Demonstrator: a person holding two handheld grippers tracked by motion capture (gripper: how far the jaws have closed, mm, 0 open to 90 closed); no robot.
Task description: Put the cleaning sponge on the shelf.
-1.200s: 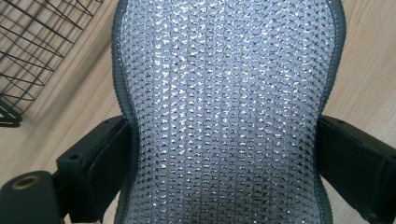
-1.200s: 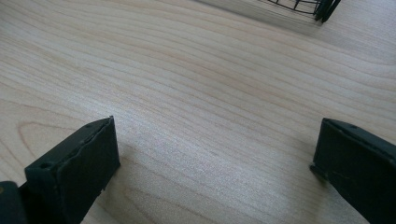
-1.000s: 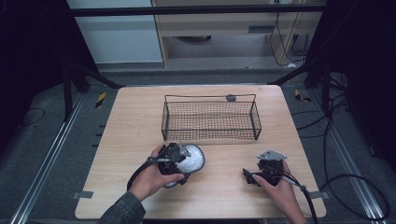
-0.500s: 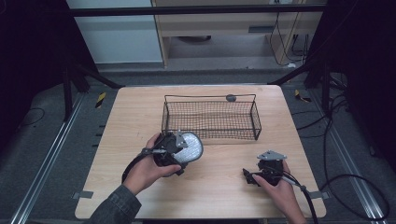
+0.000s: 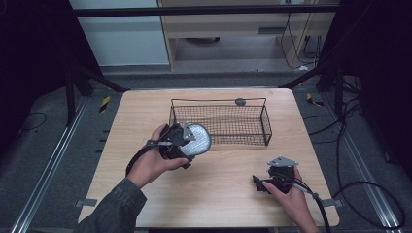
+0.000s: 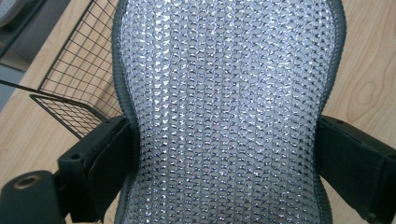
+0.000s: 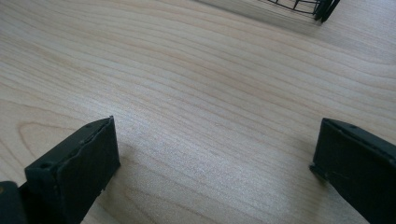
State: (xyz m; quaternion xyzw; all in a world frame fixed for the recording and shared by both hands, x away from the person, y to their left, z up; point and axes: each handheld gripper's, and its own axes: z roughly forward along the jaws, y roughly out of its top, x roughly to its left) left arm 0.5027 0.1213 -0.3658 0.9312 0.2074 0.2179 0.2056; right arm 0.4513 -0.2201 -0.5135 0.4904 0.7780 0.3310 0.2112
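Note:
My left gripper (image 5: pixel 187 143) is shut on a round silver mesh pad (image 5: pixel 197 140) with a grey rim, held above the table just in front of the black wire basket (image 5: pixel 219 122). In the left gripper view the pad (image 6: pixel 224 107) is squeezed at its waist between the two black jaws, and the basket (image 6: pixel 77 77) lies to the upper left. My right gripper (image 5: pixel 260 184) rests on the table at the front right, open. Its jaws stand wide apart over bare wood in the right gripper view (image 7: pixel 210 163), with nothing between them.
The wooden table (image 5: pixel 145 111) carries the basket at its far middle. A small dark round object (image 5: pixel 240 101) sits on the basket's back rim. A basket corner (image 7: pixel 322 7) peeks in at the top of the right gripper view. Cables trail off the table's right side.
My left gripper has lifted the mesh pad and carried it forward and to the right, up to the basket's near left corner. The right gripper has stayed where it was.

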